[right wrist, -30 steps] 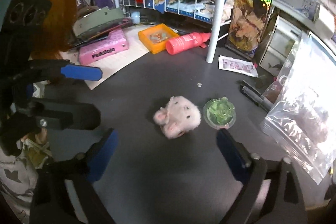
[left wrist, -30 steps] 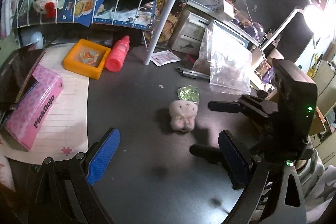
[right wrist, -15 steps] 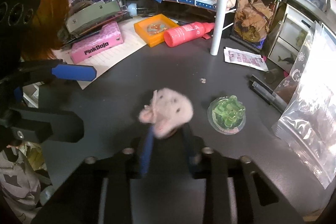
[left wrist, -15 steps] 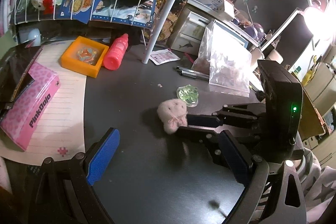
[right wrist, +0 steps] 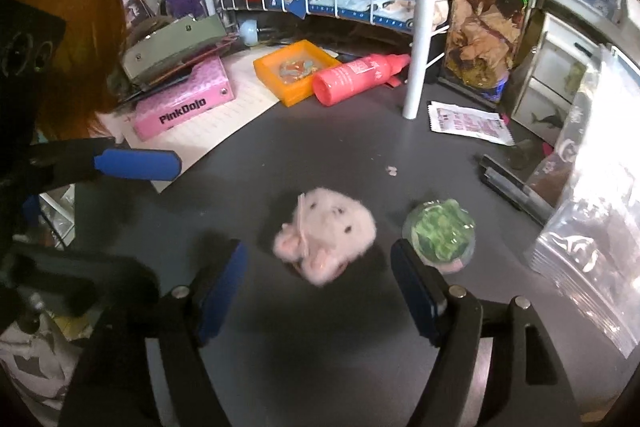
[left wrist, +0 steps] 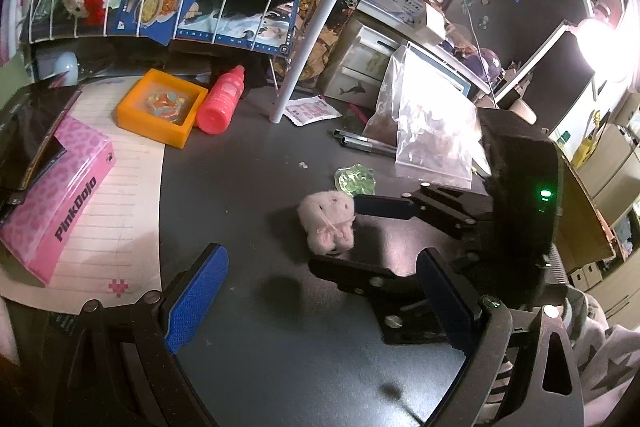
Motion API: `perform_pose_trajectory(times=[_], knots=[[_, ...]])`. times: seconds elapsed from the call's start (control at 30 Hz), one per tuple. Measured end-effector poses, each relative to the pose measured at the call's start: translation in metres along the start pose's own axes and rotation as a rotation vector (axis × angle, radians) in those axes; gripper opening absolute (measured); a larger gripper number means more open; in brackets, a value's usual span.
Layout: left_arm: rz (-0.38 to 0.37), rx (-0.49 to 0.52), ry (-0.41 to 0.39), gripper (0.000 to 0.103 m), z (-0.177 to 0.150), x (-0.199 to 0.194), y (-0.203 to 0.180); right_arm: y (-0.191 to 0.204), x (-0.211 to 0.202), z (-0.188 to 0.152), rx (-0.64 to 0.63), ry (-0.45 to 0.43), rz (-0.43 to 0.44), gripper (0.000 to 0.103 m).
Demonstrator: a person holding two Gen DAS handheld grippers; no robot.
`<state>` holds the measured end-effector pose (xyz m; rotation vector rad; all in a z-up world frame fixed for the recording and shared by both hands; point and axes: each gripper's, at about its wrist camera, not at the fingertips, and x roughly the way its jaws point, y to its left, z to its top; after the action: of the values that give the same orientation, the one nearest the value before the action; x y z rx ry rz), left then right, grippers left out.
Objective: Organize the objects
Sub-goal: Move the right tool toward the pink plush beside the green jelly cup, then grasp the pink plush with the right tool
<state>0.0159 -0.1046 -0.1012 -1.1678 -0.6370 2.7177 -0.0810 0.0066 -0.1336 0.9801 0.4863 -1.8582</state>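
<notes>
only left view shows right gripper (left wrist: 340,235) fingers flanking plush (left wrist: 326,223).

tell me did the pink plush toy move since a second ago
Yes. In the left wrist view the pink plush toy has shifted left, away from the green jelly cup it sat just below.
</notes>
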Motion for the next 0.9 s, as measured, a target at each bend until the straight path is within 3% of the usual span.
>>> perform_pose_trajectory(times=[0.07,0.13,0.4,0.63,0.67,0.73,0.8,0.9], knots=[[0.002,-0.001,0.0,0.095,0.0,0.0,0.0,-0.002,0.006,0.002,0.009,0.01,0.0,0.067],[-0.002,-0.005,0.001,0.095,0.001,0.001,0.001,0.0,0.007,0.005,-0.006,0.005,-0.027,0.045],[-0.034,0.007,-0.001,0.094,0.0,0.0,-0.009,0.004,-0.002,0.001,-0.029,-0.01,-0.018,0.042],[-0.088,0.046,-0.044,0.092,-0.002,-0.018,-0.036,0.03,-0.045,-0.008,-0.102,-0.081,-0.014,0.042],[-0.097,0.054,-0.053,0.089,-0.002,-0.022,-0.041,0.035,-0.054,-0.009,-0.112,-0.097,-0.016,0.042],[-0.124,0.064,-0.076,0.074,-0.001,-0.03,-0.052,0.04,-0.071,-0.011,-0.125,-0.127,-0.017,0.042],[-0.138,0.07,-0.092,0.07,0.0,-0.036,-0.061,0.045,-0.087,-0.013,-0.138,-0.157,-0.023,0.042],[-0.159,0.097,-0.113,0.055,0.002,-0.044,-0.078,0.05,-0.113,-0.016,-0.157,-0.201,-0.042,0.042]])
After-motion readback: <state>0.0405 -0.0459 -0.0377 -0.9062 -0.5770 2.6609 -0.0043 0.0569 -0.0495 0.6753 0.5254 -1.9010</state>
